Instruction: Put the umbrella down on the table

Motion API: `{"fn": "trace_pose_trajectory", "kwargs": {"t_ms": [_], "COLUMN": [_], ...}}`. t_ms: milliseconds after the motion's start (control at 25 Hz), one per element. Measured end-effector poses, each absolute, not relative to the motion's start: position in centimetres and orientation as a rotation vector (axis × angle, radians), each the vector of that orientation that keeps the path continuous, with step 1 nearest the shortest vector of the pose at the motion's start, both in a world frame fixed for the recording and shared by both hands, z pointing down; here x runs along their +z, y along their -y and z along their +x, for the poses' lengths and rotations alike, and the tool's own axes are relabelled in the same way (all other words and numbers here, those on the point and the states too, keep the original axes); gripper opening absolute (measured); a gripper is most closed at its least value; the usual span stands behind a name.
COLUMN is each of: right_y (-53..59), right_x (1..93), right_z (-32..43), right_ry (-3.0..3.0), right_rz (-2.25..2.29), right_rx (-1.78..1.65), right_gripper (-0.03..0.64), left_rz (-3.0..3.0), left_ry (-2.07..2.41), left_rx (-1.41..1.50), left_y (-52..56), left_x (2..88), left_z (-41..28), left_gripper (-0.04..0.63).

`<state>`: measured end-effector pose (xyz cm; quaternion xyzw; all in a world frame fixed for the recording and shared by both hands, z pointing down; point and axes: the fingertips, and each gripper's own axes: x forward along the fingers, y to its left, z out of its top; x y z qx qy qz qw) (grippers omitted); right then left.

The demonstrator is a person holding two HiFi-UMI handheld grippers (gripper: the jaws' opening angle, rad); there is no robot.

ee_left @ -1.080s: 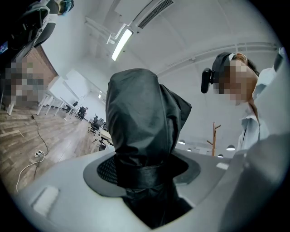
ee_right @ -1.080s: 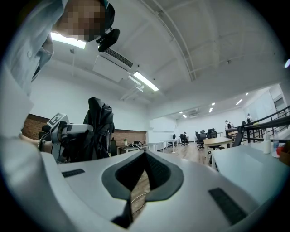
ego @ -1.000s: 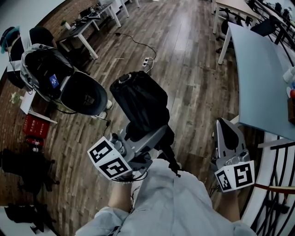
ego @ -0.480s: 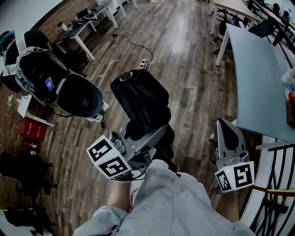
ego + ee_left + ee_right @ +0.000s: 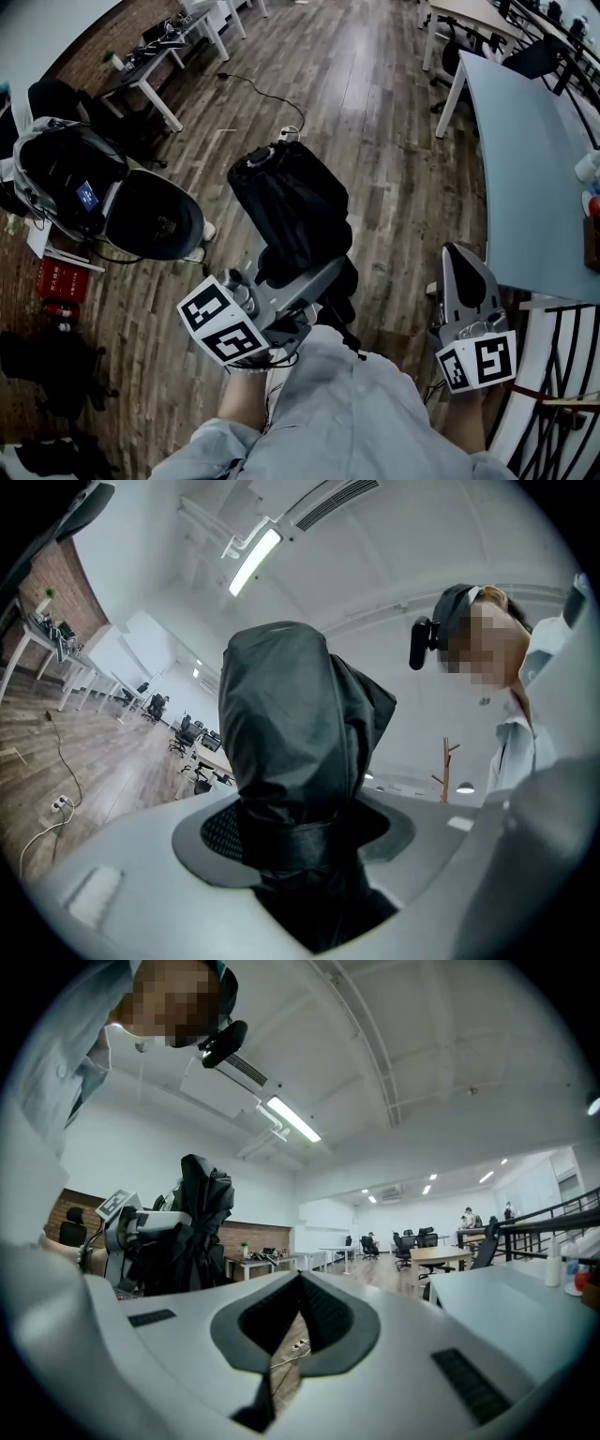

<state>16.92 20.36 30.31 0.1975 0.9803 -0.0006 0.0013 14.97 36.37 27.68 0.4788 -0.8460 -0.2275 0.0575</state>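
The wooden floor (image 5: 394, 122) has slid toward the frame's left – still the carrying step. At centre, the left gripper (image 5: 305, 281) clamps the folded umbrella (image 5: 291, 211); at lower right, the right gripper (image 5: 464, 267) is closed and empty. Next – reaching the table (image 5: 525, 159) at right, then lowering.

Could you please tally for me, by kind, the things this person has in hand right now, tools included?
Umbrellas: 1, the black umbrella, gripped in the tongs of the left gripper.
Grippers: 2, that left one and the right gripper, its tongs together on nothing.
Total: 3.
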Motion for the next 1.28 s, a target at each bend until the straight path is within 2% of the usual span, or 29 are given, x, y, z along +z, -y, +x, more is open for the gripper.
{"fn": "trace_pose_trajectory", "kwargs": {"t_ms": [680,1280], "right_y": [-22.6,-21.5], "right_x": [29.3,29.6], "right_z": [3.0,-1.9], "right_ry": [-3.108,-3.137], "right_rz": [0.413,0.208], "right_rx": [0.003,0.050], "right_gripper": [-0.005,-0.005], "left_rz": [1.579,1.698], "left_ry": [2.448,2.346], "left_rx": [-0.689,-0.650], "left_y": [-38.3,-37.6], "left_x": [27.8,28.6], "left_z": [-0.7,-7.1], "left_gripper": [0.259,0.259]}}
